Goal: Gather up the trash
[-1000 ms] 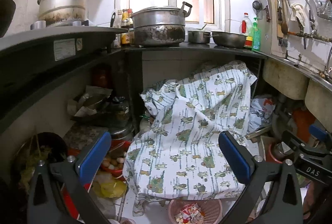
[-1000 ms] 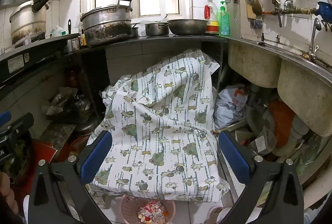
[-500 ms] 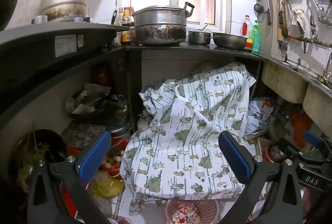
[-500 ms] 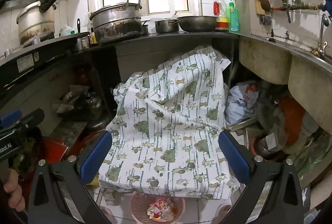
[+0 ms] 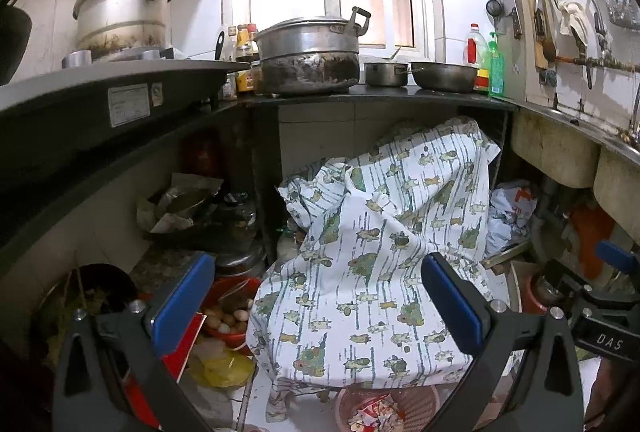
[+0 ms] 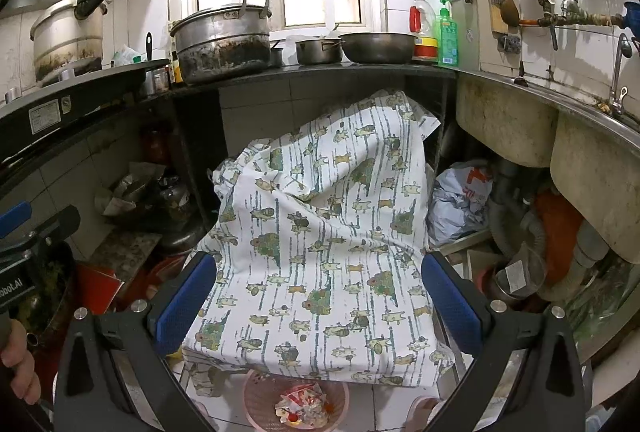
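Pink trash basket (image 6: pixel 296 404) sits upright on the tiled floor at bottom centre, round mouth facing up, no clear long axis; crumpled wrappers (image 6: pixel 302 406) lie inside. Its far rim is tucked under the hem of a frog-print cloth (image 6: pixel 320 232) draped over something bulky beneath the counter (image 6: pixel 320 72).

Left gripper (image 5: pixel 316 304): jaws spread wide, nothing between the blue pads. Right gripper (image 6: pixel 318 302): same, wide apart and empty. Both hover above the basket, not touching it.

Around: red bowl of eggs (image 5: pixel 230 316) and yellow bag (image 5: pixel 224 368) left of the cloth; white plastic bag (image 6: pixel 460 204) right; blackened pot (image 6: pixel 224 40) on the counter
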`<state>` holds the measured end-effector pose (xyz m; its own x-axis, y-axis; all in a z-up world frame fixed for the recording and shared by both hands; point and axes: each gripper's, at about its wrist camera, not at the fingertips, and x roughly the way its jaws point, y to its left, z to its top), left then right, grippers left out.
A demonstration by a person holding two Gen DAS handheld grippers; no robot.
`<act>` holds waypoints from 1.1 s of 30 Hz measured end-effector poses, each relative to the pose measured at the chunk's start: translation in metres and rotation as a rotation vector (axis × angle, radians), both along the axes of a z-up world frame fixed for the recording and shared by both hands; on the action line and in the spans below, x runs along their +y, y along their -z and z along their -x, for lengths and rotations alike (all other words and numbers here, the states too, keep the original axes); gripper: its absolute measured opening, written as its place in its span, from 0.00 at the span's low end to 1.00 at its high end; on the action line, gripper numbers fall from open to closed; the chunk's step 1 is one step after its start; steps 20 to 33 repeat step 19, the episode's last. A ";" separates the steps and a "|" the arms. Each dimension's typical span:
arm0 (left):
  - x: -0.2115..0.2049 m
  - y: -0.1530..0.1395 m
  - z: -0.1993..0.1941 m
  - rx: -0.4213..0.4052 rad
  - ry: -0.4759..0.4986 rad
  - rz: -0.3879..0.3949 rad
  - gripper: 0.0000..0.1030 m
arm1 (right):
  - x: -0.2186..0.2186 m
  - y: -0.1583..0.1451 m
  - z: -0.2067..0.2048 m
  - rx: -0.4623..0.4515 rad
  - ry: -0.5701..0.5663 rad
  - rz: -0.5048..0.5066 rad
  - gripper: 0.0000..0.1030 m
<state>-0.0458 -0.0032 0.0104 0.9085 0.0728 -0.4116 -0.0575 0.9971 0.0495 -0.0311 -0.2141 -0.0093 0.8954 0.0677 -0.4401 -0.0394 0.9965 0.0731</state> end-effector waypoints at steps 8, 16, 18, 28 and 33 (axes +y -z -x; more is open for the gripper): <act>-0.004 0.000 0.002 -0.005 0.026 0.002 1.00 | -0.004 0.002 0.000 0.004 0.005 -0.003 1.00; -0.004 0.001 0.000 -0.002 0.021 -0.003 1.00 | -0.002 0.001 0.000 0.003 0.011 -0.001 1.00; -0.003 0.001 0.000 -0.005 0.020 -0.002 1.00 | -0.005 0.003 0.000 0.001 0.016 -0.003 1.00; -0.002 0.001 0.000 -0.006 0.016 0.000 1.00 | -0.006 0.003 0.001 0.002 0.017 -0.005 1.00; -0.002 0.001 0.000 -0.006 0.016 0.000 1.00 | -0.006 0.003 0.001 0.002 0.017 -0.005 1.00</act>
